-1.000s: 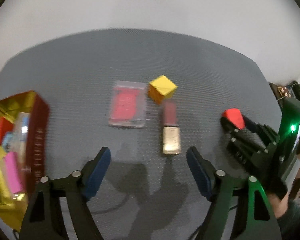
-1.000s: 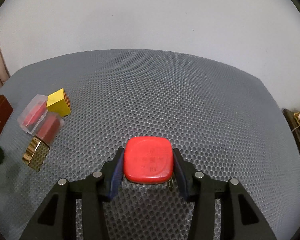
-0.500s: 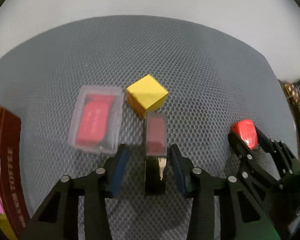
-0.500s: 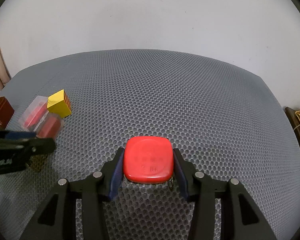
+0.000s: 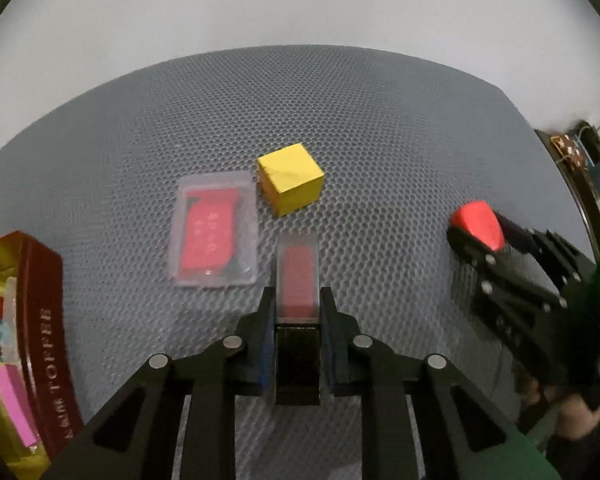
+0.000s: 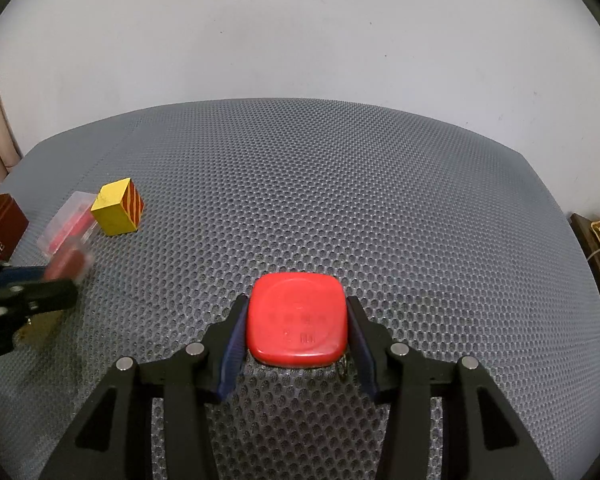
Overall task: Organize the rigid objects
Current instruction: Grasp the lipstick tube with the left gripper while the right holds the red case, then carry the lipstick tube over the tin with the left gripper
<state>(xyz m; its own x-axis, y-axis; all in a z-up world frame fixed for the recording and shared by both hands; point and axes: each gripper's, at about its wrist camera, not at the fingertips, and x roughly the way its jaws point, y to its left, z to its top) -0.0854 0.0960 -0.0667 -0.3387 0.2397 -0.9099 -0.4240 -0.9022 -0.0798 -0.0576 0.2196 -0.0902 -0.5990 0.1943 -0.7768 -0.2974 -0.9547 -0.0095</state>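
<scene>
Left gripper [image 5: 296,320] just closed on lipstick [image 5: 297,280], right gripper [image 6: 296,332] clamping red case [image 6: 297,322]; lift lipstick straight, clearing yellow cube [image 5: 291,184].

A lipstick [image 5: 297,280] with clear cap is clamped lengthwise, beside a flat clear case [image 5: 214,232] and a yellow cube [image 5: 291,183] near the mat's left edge; a red rounded-square item [image 6: 297,320] is gripped mid-mat.

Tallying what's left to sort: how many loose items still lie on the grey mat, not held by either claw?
2: the yellow cube mid-mat and the clear case with a red insert just left of it. The toffee box at the left edge may hide others.
</scene>
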